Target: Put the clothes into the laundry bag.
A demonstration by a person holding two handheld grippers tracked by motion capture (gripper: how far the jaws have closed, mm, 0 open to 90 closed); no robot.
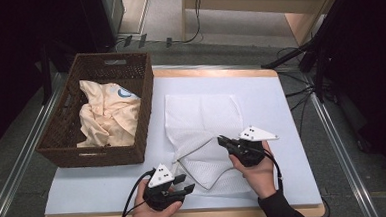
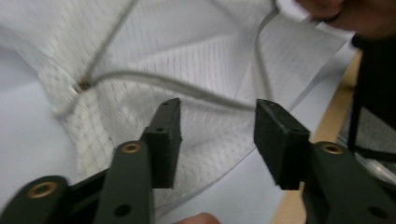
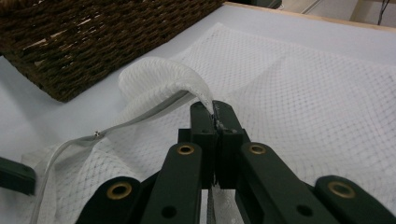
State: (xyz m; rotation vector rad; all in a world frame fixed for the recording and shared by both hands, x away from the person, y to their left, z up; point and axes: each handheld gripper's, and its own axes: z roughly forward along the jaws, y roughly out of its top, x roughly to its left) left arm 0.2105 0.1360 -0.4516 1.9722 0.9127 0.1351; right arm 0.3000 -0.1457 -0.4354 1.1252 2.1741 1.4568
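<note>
The white mesh bag [image 1: 202, 133] lies flat mid-table, right of the basket [image 1: 68, 145] holding the cream garment [image 1: 109, 118]; the right gripper [image 3: 215, 109] pinches its zipper edge up, the left gripper [image 2: 217, 135] hovers half-open at its near corner, so loading looks barely begun.

A pale blue-topped table [image 1: 282, 134] is carrying a brown wicker basket [image 1: 78, 149] at left and a white mesh bag [image 1: 201, 118] lying at centre.
</note>
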